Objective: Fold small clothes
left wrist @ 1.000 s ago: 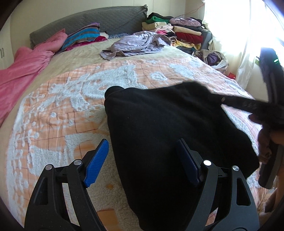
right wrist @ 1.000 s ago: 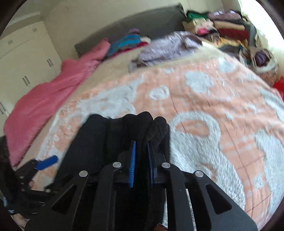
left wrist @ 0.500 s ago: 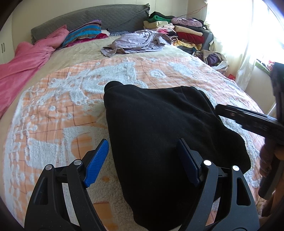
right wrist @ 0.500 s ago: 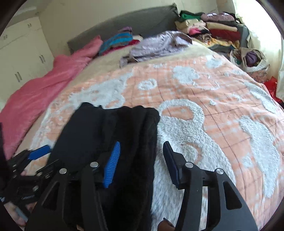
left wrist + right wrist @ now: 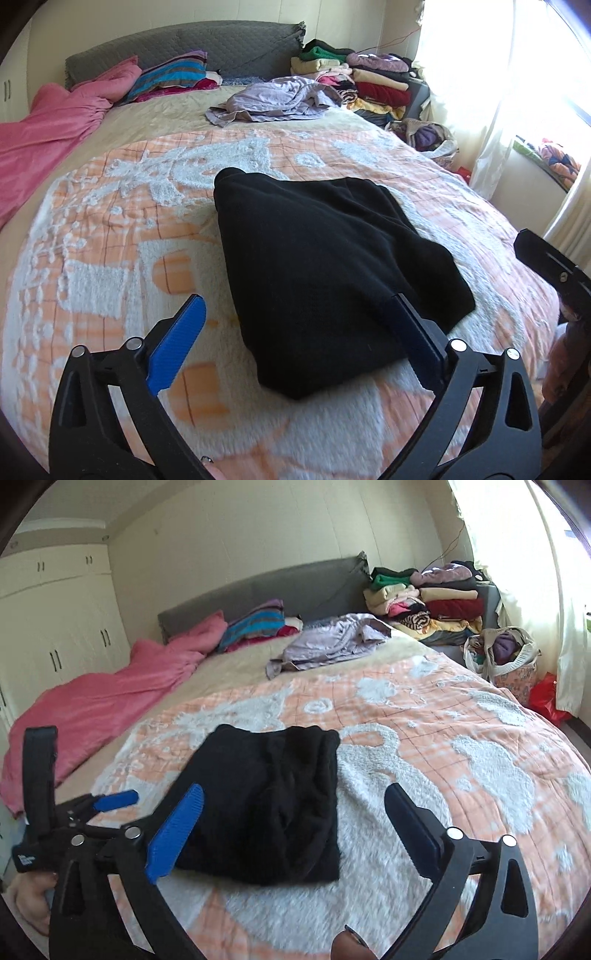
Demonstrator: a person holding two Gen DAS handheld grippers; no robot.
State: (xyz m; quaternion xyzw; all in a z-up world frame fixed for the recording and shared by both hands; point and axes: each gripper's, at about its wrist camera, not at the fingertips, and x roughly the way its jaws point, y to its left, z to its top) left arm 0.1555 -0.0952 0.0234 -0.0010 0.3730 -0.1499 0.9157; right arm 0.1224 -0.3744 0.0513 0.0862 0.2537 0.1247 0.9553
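Observation:
A folded black garment (image 5: 325, 258) lies flat on the orange and white bedspread (image 5: 110, 229). My left gripper (image 5: 295, 302) hovers at its near edge with jaws opening wide. The garment's near corner sits between the fingers, and neither pad presses on it. In the right wrist view the same garment (image 5: 273, 794) lies just ahead of my right gripper (image 5: 295, 790), whose jaws are also opening, with the cloth loose between them. The left gripper (image 5: 114, 799) shows at the left edge there, held by a hand (image 5: 29, 901).
A crumpled lilac garment (image 5: 273, 99) lies farther up the bed. A pink blanket (image 5: 48, 125) runs along the left side. A striped pillow (image 5: 170, 75) rests at the grey headboard (image 5: 221, 44). Stacked folded clothes (image 5: 362, 81) and a bag (image 5: 502, 653) stand at the right.
The right gripper let go of the black garment, spread its jaws wide and drew back. The left gripper widened and pulled back too. The garment now lies still, folded on the bed.

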